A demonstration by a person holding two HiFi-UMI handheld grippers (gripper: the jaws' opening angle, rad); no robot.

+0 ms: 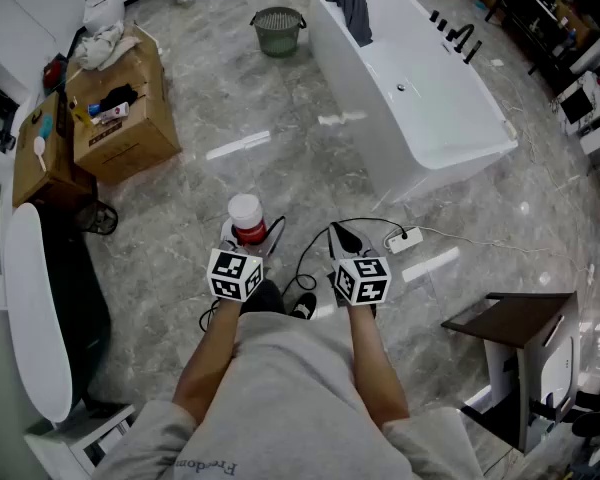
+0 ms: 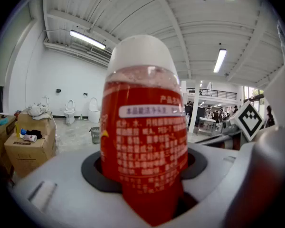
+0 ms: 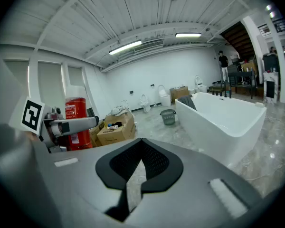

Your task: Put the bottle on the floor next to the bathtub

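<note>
A red bottle (image 1: 247, 220) with a white cap stands upright between the jaws of my left gripper (image 1: 248, 238), held above the marble floor in front of my feet. In the left gripper view the bottle (image 2: 145, 127) fills the middle, seated in the dark pads (image 2: 92, 172). My right gripper (image 1: 342, 240) hovers beside it, shut and empty; its jaws (image 3: 141, 151) meet with nothing between them. In the right gripper view the bottle (image 3: 76, 120) shows at the left. The white bathtub (image 1: 410, 98) lies ahead to the right, also seen in the right gripper view (image 3: 223, 122).
Cardboard boxes (image 1: 120, 108) with clutter stand at the far left. A green basket (image 1: 278, 30) sits by the tub's far end. A power strip (image 1: 405, 238) and black cable lie near my feet. A dark side table (image 1: 515, 318) is at the right.
</note>
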